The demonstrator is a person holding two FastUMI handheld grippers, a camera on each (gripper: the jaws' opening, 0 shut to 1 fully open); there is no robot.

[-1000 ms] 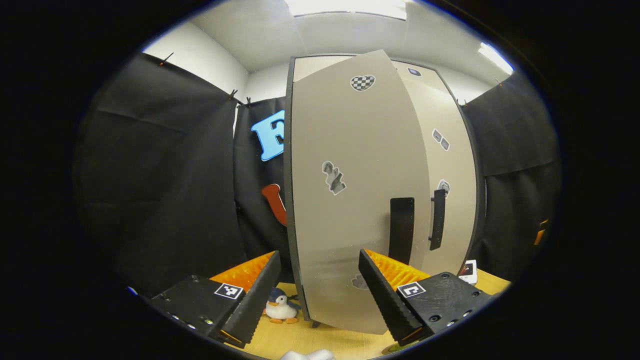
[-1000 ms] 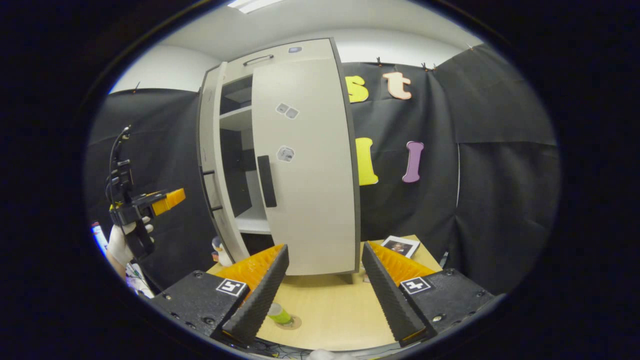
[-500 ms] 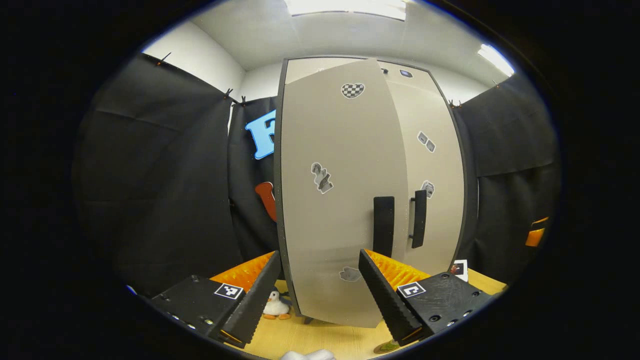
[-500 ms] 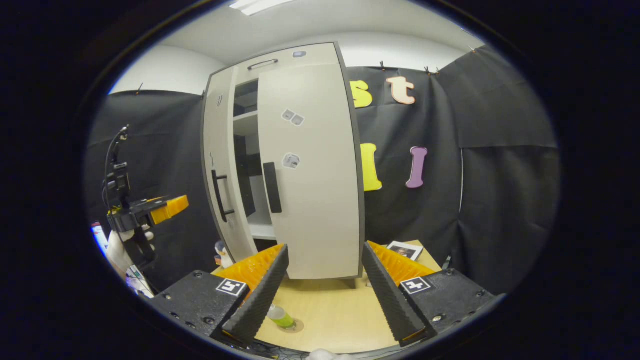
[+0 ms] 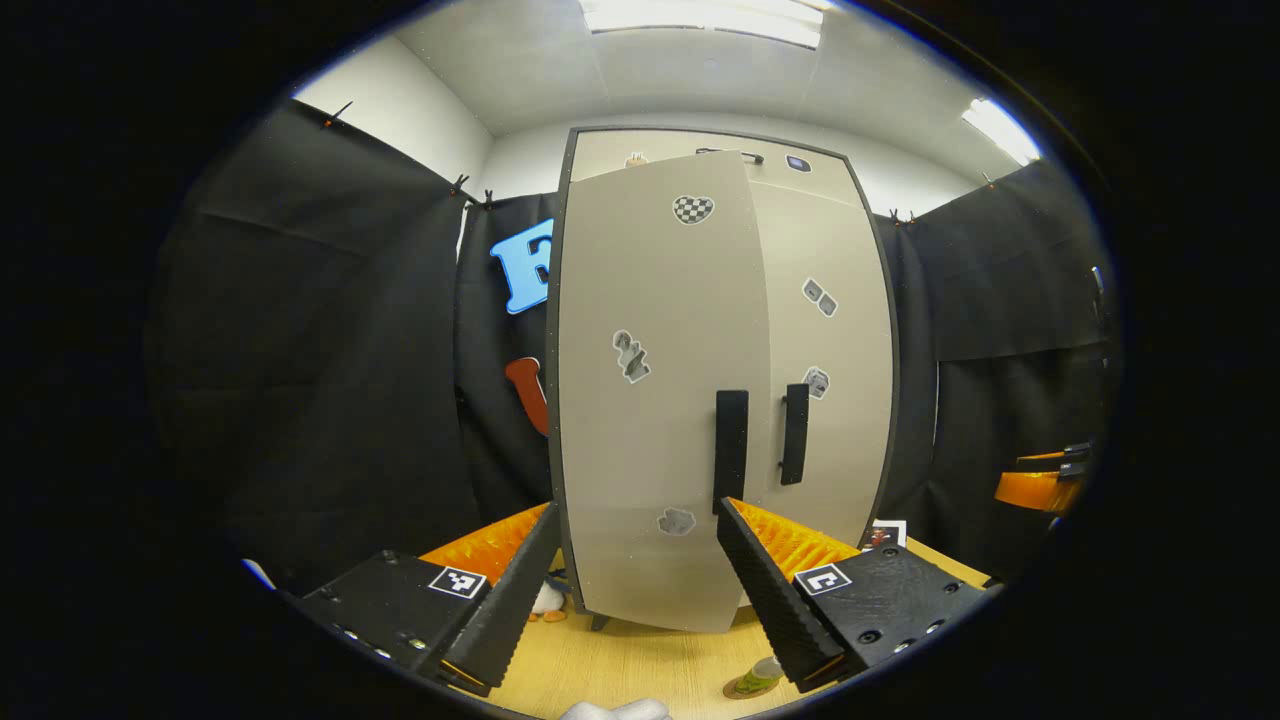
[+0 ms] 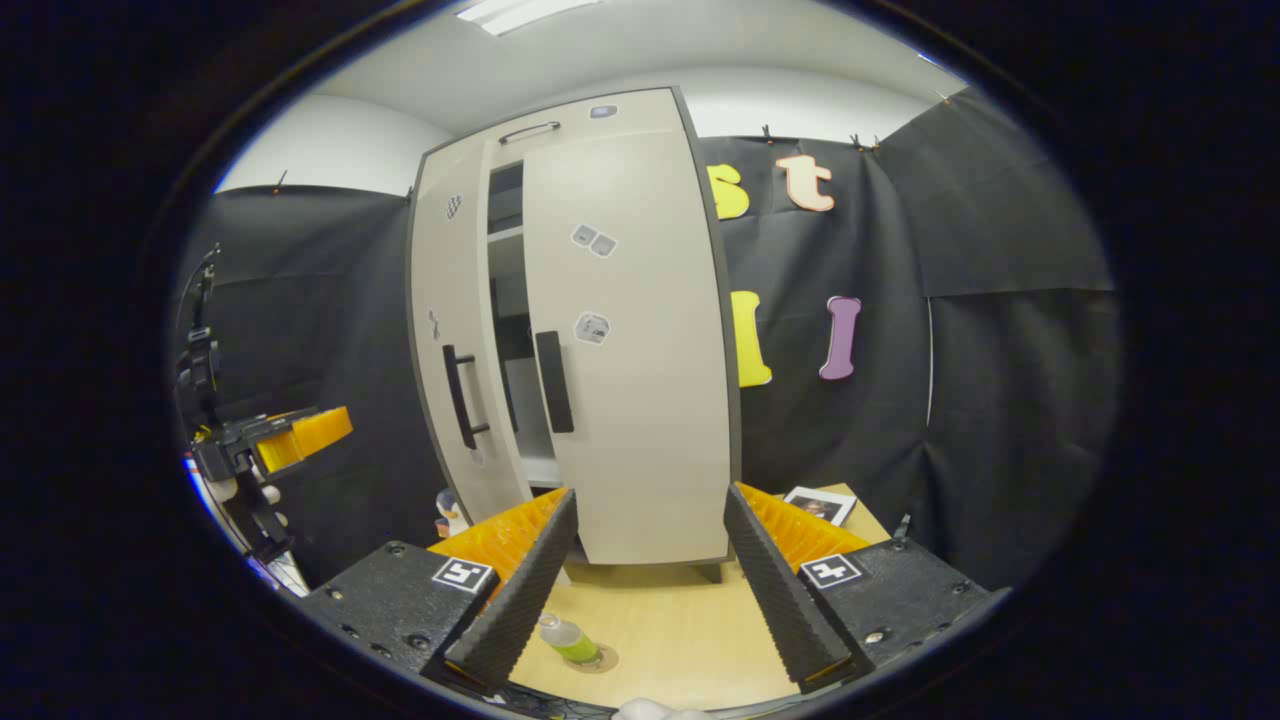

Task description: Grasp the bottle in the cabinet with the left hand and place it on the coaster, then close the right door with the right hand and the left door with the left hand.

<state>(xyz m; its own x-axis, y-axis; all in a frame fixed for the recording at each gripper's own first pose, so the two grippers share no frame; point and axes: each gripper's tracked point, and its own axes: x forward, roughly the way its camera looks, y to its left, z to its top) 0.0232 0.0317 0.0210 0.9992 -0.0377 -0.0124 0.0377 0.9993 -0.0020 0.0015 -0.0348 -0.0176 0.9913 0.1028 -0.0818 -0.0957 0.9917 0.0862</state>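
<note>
Left gripper view looks along the left hand-held gripper [image 5: 635, 585], whose fingers stand spread apart and grasp nothing, held in front of the cabinet without touching it. Just beyond the fingertips is the left door [image 5: 650, 400], nearly closed but with its free edge standing a little proud of the right door [image 5: 825, 350], which lies flush with the cabinet front. The two dark handles sit side by side near the middle, the left door's handle [image 5: 731, 447] partly behind the right-hand finger. Low on the desk [image 5: 640, 670], a small part of the bottle [image 5: 767, 669] on its coaster [image 5: 748, 687] shows beside that finger. A penguin toy [image 5: 545, 600] stands by the cabinet's foot on the left.

Right gripper view has the right hand-held gripper [image 6: 650, 570] also released, jaws wide and empty, facing the right door [image 6: 640, 350]. A narrow gap between the doors shows shelves inside. The bottle [image 6: 567, 636], with green contents, stands upright on the round coaster [image 6: 598, 658] on the desk [image 6: 680, 640] near the left-hand finger, well clear of the cabinet. Far left, the left hand-held gripper [image 6: 300, 437] hangs in the air, held by a gloved hand [image 6: 235, 490]. A photo card [image 6: 818, 505] lies on the desk to the right of the cabinet.
</note>
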